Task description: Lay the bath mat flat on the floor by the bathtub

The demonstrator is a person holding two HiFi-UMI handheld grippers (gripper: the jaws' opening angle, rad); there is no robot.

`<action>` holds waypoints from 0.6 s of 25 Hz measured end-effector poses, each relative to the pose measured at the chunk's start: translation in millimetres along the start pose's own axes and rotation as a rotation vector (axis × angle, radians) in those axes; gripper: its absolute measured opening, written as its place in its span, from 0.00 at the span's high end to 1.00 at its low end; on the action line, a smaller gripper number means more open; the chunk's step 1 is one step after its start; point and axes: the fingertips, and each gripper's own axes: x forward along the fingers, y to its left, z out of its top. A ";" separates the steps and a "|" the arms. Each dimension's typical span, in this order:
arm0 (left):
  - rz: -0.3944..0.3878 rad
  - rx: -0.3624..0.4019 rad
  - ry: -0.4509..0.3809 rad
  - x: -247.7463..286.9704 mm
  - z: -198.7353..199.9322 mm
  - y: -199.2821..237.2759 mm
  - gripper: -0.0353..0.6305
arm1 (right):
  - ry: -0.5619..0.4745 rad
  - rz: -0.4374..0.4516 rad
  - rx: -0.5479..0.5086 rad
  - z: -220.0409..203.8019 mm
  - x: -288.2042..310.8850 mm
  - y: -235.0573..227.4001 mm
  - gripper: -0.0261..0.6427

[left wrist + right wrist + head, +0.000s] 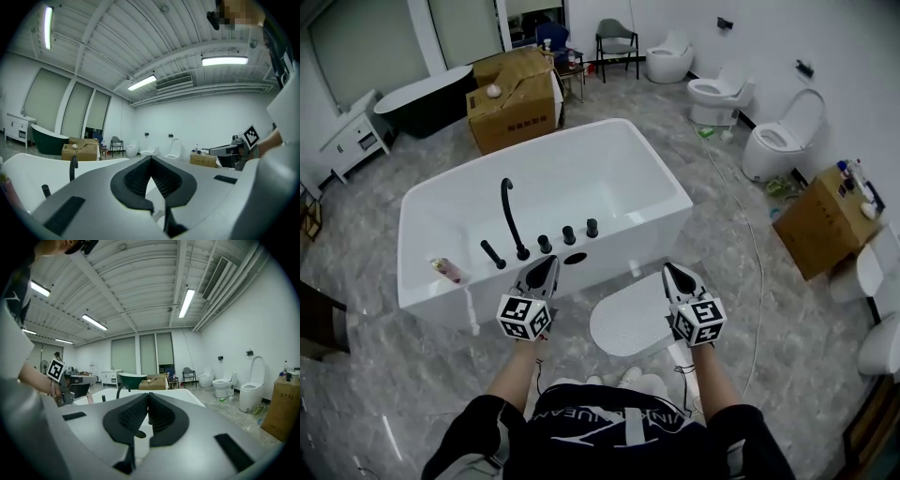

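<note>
The bath mat is a pale, rounded sheet lying on the grey marble floor against the near side of the white bathtub, just ahead of the person's feet. It looks spread out. My left gripper hovers over the tub's near edge, left of the mat, jaws shut and holding nothing. My right gripper hangs above the mat's right end, also shut and empty. In the left gripper view the left gripper points level across the room, and so does the right gripper in its own view.
A black faucet and knobs stand on the tub's near rim. Cardboard boxes sit behind the tub, another box at right. Toilets line the right wall. A cable runs along the floor right of the mat.
</note>
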 end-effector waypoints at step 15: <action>0.123 0.035 -0.104 -47.9 46.2 16.5 0.93 | -0.110 -0.009 -0.040 44.2 -15.6 7.6 0.92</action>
